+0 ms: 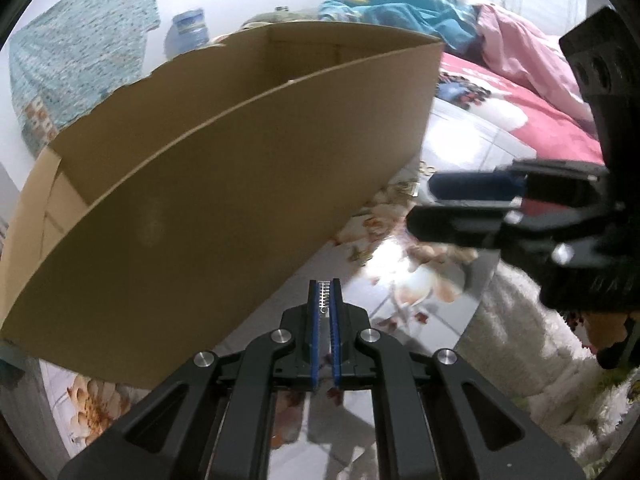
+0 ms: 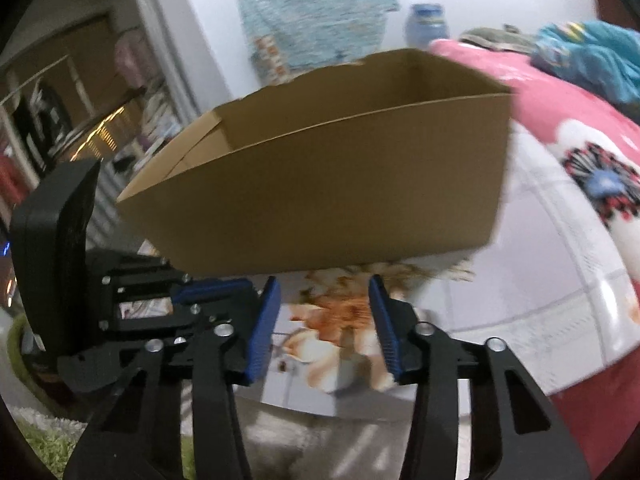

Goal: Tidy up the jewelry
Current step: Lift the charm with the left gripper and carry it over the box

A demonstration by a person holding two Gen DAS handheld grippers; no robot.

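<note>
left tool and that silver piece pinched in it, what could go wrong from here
1. The left tool holds the small silver jewelry piece only at its tips, so it may slip onto the floral bedsheet before reaching the open brown cardboard box.
2. The right tool is open and empty close beside the left one; the two could bump.

Both wrist cams sit low over the bed, tilted down, close to the cardboard box (image 1: pixel 224 184). Left one's nearer, and both share that box plus the floral sheet (image 2: pixel 560 280).
</note>
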